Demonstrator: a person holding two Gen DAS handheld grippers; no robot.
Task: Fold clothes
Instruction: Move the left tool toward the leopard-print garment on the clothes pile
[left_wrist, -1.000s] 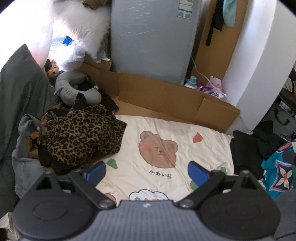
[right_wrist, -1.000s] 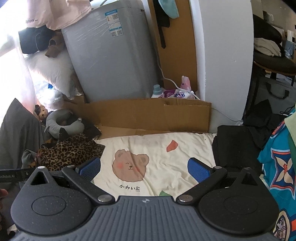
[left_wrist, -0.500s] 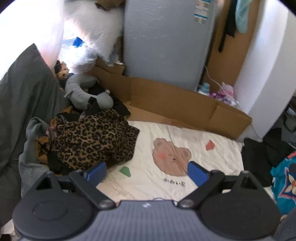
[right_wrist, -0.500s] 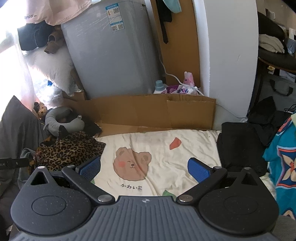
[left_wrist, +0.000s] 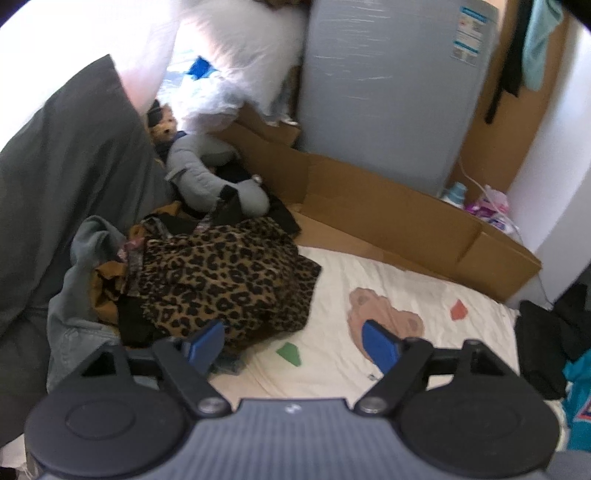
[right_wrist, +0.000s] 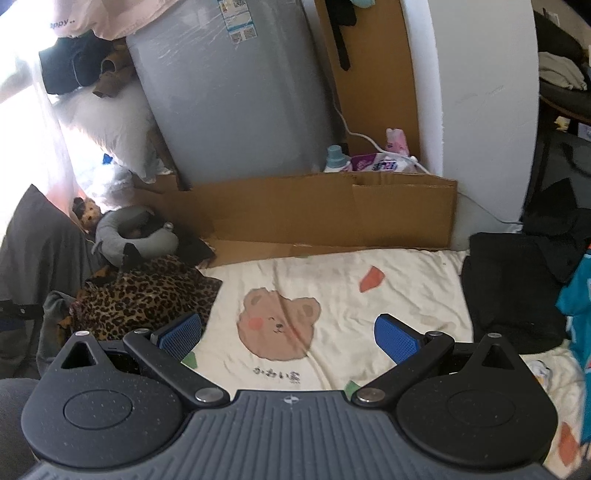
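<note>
At left of the left wrist view, the leopard-print garment (left_wrist: 225, 280) lies heaped at the edge of the bear-print sheet (left_wrist: 406, 306), likely the next piece to fold. Your left gripper (left_wrist: 291, 345) is closing, its left pad at the heap's near edge, nothing yet pinched. At centre of the right wrist view, your right gripper (right_wrist: 290, 334) hangs spread and empty over the sheet's bare middle, evidently reserved for folding.

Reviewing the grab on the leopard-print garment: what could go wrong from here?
1. The left claw, closing with nothing gripped yet, sits at the edge of the leopard-print garment; it may pinch the bear-print sheet instead.
2. Black and brown clothes tangled under the garment may lift along with it.
</note>
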